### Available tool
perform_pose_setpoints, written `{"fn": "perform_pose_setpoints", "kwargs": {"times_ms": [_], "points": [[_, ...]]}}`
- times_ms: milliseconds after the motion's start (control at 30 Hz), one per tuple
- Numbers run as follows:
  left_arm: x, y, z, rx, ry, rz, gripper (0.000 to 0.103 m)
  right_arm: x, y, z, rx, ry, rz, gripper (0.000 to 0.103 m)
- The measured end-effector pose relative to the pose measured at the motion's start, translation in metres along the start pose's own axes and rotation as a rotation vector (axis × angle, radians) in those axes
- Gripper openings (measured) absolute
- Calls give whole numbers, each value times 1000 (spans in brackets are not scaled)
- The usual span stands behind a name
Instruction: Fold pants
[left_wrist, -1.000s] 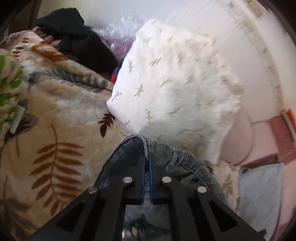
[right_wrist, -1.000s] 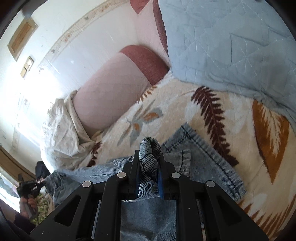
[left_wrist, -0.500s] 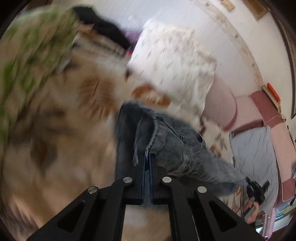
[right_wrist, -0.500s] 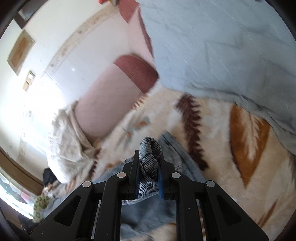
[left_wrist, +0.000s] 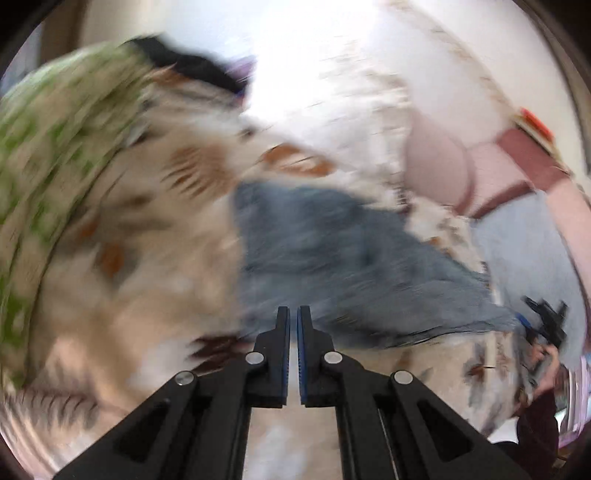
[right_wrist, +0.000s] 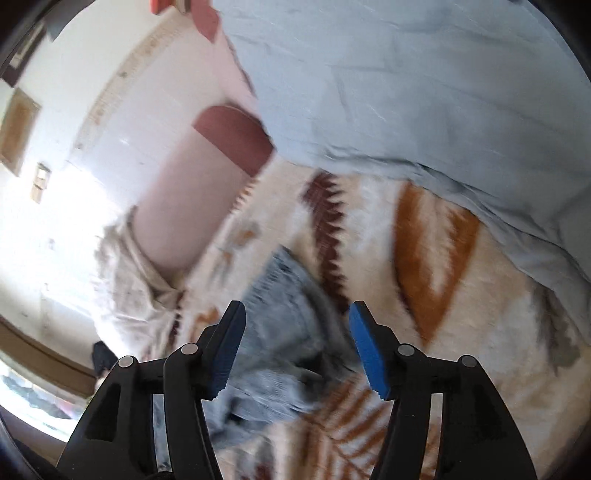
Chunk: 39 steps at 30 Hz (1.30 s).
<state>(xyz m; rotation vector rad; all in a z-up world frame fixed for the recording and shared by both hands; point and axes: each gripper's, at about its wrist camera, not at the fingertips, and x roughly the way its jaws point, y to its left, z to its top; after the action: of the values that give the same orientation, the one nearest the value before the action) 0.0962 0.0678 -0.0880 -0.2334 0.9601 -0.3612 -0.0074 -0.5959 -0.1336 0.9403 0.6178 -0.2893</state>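
Pants (right_wrist: 288, 332) between opening right gripper (right_wrist: 297, 332) pads, untouched — left gripper (left_wrist: 293, 332) closed, empty.

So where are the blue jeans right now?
The blue denim jeans lie on the cream leaf-patterned blanket, in the right wrist view between the opening right tongs, below the pale blue quilt.

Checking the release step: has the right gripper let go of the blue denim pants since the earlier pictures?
Yes. The right gripper held a bunched fold; now its jaws are opening, and the blue denim pants lie loose on the leaf-patterned blanket.
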Motion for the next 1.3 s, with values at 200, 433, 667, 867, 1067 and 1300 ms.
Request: {"fn": "perform_pose_setpoints", "kwargs": {"times_ms": [200, 433, 667, 867, 1067, 1300], "points": [[52, -113, 26, 179, 52, -117, 5, 52, 35, -1, -89, 109, -41, 57], [143, -268, 54, 478, 149, -168, 20, 5, 12, -7, 44, 89, -57, 57], [236, -389, 55, 761, 325, -172, 21, -9, -23, -46, 318, 149, 73, 58], [281, -447, 34, 895, 404, -183, 21, 4, -40, -36, 423, 162, 142, 60], [313, -485, 13, 986, 484, -239, 21, 14, -59, -35, 536, 181, 180, 60], [325, -511, -5, 1087, 514, -261, 21, 18, -66, -32, 584, 183, 216, 60]]}}
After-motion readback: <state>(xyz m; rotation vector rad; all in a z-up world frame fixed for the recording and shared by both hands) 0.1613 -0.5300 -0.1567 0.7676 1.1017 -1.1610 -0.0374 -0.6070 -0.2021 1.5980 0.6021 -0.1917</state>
